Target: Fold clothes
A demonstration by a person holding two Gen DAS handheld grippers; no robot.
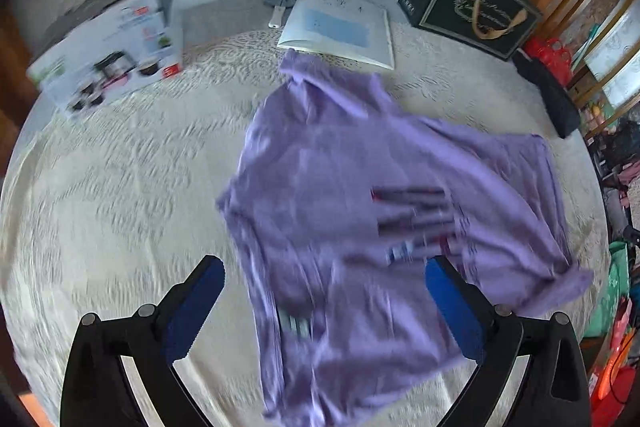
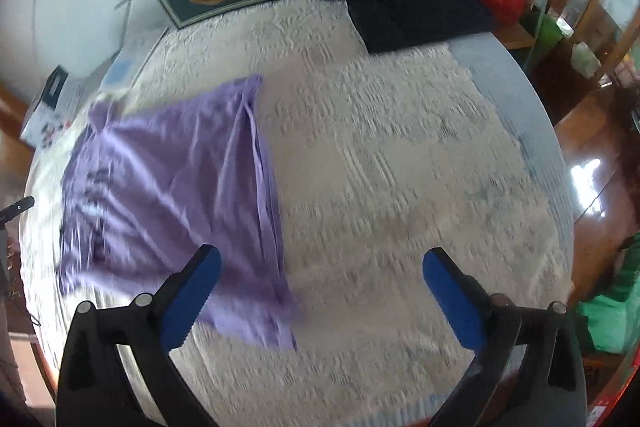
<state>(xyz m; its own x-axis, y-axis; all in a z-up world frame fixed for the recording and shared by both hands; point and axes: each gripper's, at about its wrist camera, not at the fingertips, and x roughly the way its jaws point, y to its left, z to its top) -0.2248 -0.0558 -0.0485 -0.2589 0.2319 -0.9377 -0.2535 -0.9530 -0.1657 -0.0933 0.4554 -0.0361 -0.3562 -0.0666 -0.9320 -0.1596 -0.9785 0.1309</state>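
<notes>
Left wrist: purple shirt lies diagonally (blurred).

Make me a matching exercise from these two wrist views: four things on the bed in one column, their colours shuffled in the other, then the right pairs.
Things:
1. T-shirt spread on the bedspread
2. Gift bag with ribbon handles, standing at the headboard
3. Folded garment near the bed's edge
4. Booklet lying beyond the T-shirt's far end

Colours:
A. white with a light blue panel
B. black, plain
C. lilac with a dark print
D. dark with a gold frame and lettering

Pairs: 1-C, 2-D, 3-B, 4-A
</notes>
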